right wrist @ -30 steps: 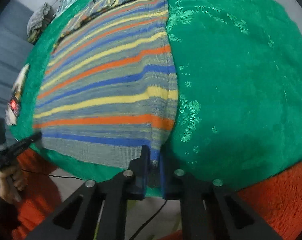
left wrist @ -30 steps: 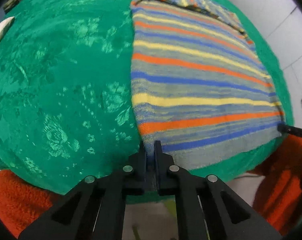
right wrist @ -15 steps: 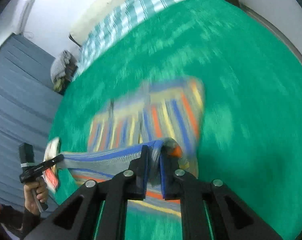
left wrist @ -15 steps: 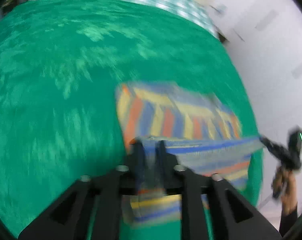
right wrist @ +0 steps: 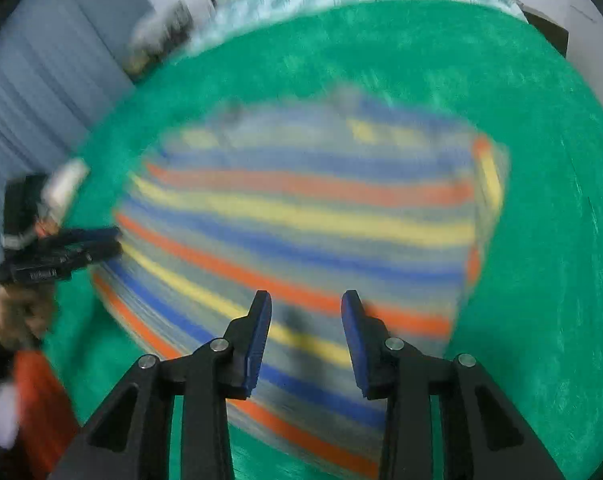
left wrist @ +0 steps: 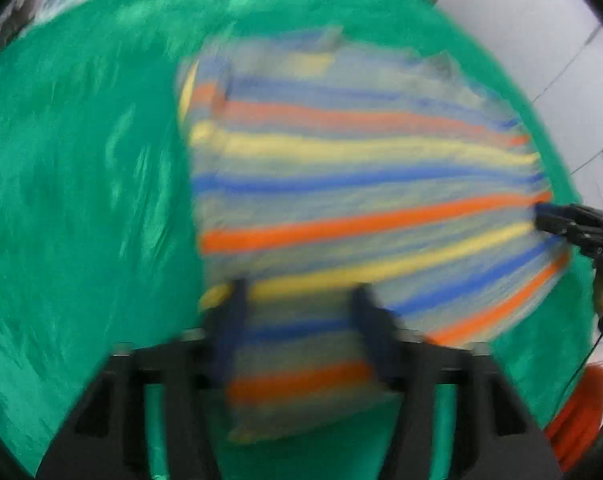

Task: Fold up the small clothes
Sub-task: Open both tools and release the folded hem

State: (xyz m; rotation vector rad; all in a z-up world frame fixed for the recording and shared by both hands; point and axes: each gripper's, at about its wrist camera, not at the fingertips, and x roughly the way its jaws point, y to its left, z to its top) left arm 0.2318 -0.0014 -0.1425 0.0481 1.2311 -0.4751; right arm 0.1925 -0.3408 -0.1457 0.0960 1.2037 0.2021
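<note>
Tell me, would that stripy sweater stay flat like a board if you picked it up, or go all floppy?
Probably floppy: the stripy sweater is soft knit, already folded over itself and draped on the green cover. It would likely sag between the right tongs and the left tongs, which now stand open above it. It probably isn't slippery, as the knit looks rough.

I'm seeing a sweater point(right wrist: 301, 216) striped orange, yellow, blue, grey; green floral-patterned cover point(right wrist: 541, 200); black tongs point(right wrist: 305, 320) showing blue pads point(right wrist: 257, 340); orange sleeve point(left wrist: 577, 412).
</note>
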